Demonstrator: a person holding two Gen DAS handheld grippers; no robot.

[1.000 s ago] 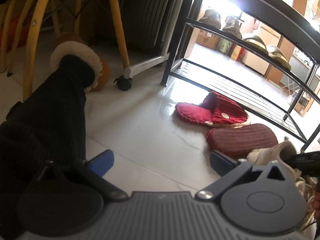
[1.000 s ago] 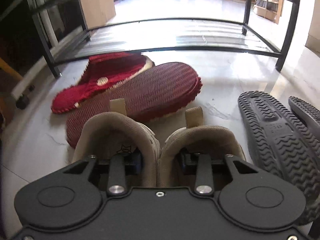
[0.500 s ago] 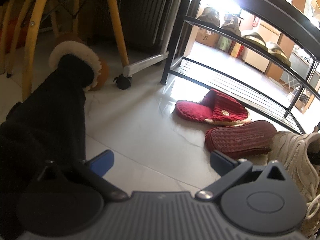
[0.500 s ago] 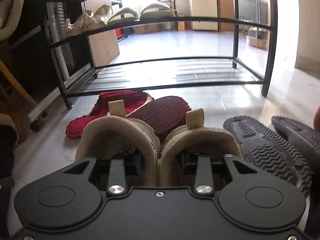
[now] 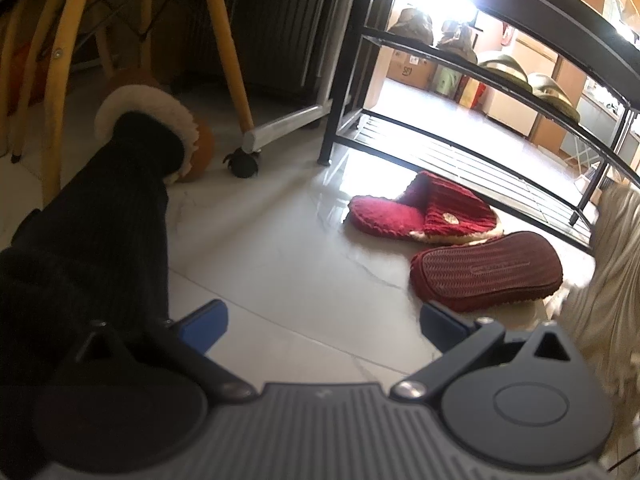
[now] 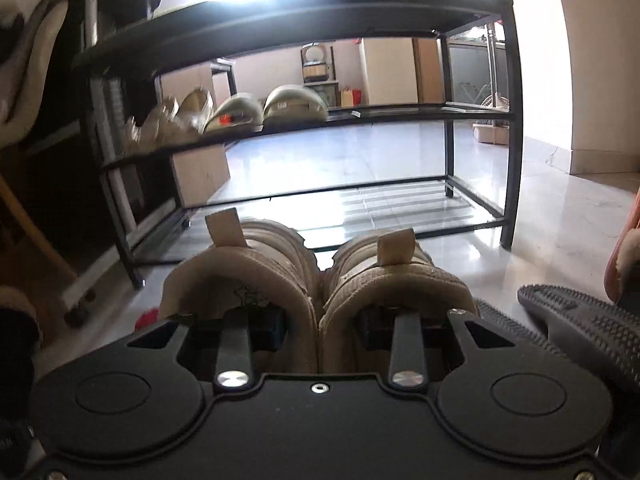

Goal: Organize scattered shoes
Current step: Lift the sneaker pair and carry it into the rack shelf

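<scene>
Facing the rack (image 6: pixel 476 216), right gripper (image 6: pixel 320 322) pinches a beige sneaker pair (image 6: pixel 316 276) by their touching inner collars, held up off the floor. Probably best to slide them in toes first, level, onto the rack's bare bottom shelf, clear of the front rail. Red slippers (image 5: pixel 452 240) lie just before the rack. Left gripper (image 5: pixel 320 320) hangs spread, empty.

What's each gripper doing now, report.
Left gripper: open, empty.
Right gripper: shut on the pair of beige sneakers.
</scene>
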